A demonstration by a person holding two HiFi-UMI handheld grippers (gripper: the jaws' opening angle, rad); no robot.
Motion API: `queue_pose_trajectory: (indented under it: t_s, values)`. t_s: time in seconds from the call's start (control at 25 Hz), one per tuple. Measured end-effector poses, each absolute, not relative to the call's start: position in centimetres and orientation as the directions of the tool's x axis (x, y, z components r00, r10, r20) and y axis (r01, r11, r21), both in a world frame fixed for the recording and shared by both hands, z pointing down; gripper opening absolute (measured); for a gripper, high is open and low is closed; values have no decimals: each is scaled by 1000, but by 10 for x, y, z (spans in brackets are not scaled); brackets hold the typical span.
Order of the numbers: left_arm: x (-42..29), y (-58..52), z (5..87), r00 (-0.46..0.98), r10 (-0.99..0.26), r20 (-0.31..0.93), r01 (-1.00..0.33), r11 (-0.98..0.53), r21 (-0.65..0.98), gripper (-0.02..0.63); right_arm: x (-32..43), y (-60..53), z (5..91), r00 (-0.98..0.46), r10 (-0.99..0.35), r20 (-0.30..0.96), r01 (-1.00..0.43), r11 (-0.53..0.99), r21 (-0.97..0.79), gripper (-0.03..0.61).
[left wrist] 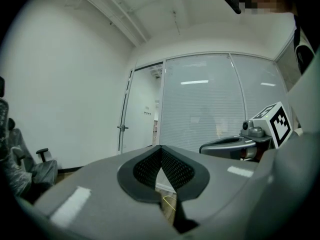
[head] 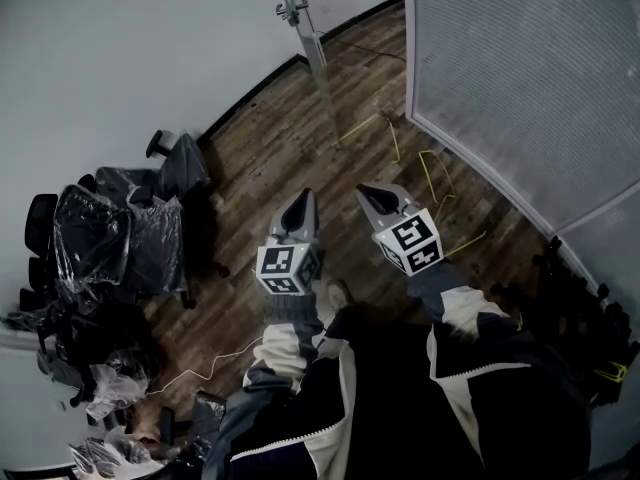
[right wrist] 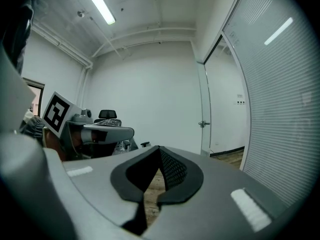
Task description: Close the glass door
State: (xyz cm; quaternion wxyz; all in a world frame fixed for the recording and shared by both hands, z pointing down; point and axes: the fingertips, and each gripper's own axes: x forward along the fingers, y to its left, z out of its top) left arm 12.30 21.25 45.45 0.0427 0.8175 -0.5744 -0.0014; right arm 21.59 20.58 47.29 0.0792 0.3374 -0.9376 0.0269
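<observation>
The glass door [head: 318, 58] stands open at the top of the head view, seen edge-on, with a metal handle [head: 291, 10]. It stands ahead of both grippers, apart from them. My left gripper [head: 301, 206] and right gripper [head: 371, 195] are held side by side above the wood floor, both shut and holding nothing. In the left gripper view the door [left wrist: 142, 109] and its handle [left wrist: 122, 128] are ahead on the left, past my shut left gripper [left wrist: 161, 149]. The right gripper view shows the door [right wrist: 205, 104], its handle [right wrist: 203, 124] and my shut right gripper [right wrist: 159, 149].
A frosted glass wall [head: 530, 78] runs along the right. Office chairs wrapped in plastic [head: 130, 228] crowd the left wall. A yellow cable [head: 430, 168] lies on the floor by the partition, and a white cable [head: 200, 373] near the person's feet. Dark gear [head: 580, 308] sits low right.
</observation>
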Motion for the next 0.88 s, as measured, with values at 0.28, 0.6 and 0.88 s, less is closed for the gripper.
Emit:
queue_pose_trajectory:
  t_s: [0.28,0.6,0.88]
  values:
    - [74,134,454,409,-911,51,-911,-404,86,3,156,130,468,-724,-668,173,-677,736,5,5]
    - [-13,57,456,450,-892,47,-892,-445,85,3,64,57,466,-699,-691,186,-699,715,27,5]
    - [-54,16,462,448,-893,42,-892,-443,82,3,25,9,472,-693,-691,203,-701,712,31,5]
